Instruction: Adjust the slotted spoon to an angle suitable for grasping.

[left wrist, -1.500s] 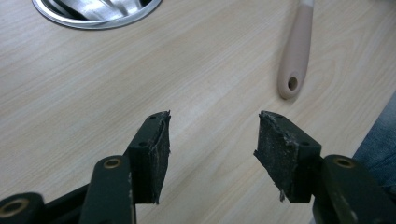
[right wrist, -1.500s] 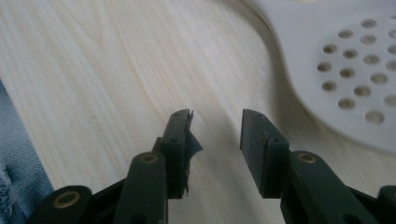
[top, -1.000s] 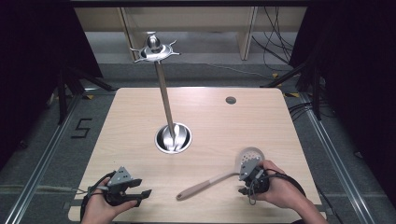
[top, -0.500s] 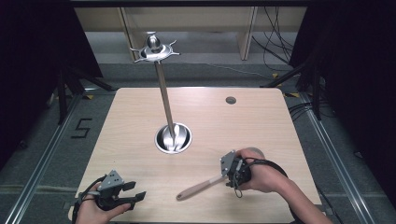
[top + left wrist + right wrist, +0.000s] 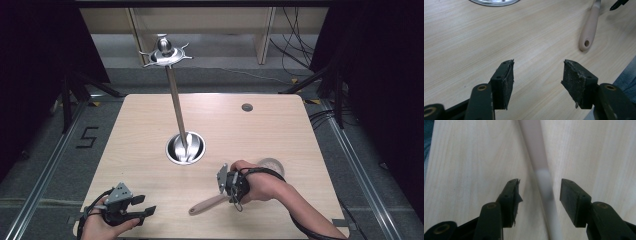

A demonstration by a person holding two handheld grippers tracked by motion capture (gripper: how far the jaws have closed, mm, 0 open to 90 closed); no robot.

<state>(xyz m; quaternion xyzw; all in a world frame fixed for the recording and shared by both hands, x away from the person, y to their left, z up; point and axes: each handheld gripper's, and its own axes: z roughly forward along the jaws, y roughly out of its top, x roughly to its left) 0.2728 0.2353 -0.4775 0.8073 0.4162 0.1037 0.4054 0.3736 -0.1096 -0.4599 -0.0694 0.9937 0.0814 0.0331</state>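
Right tongs (image 5: 537,197) are straddling the strainer (image 5: 209,204) handle where it is lying flat on the surface (image 5: 300,130), having just been opening, pads clear, presumably lining up a grasp. Left tongs (image 5: 537,82) are idling open, empty.

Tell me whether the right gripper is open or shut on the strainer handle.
Open. The right gripper straddles the strainer handle, its jaws having just opened, with gaps showing on both sides.
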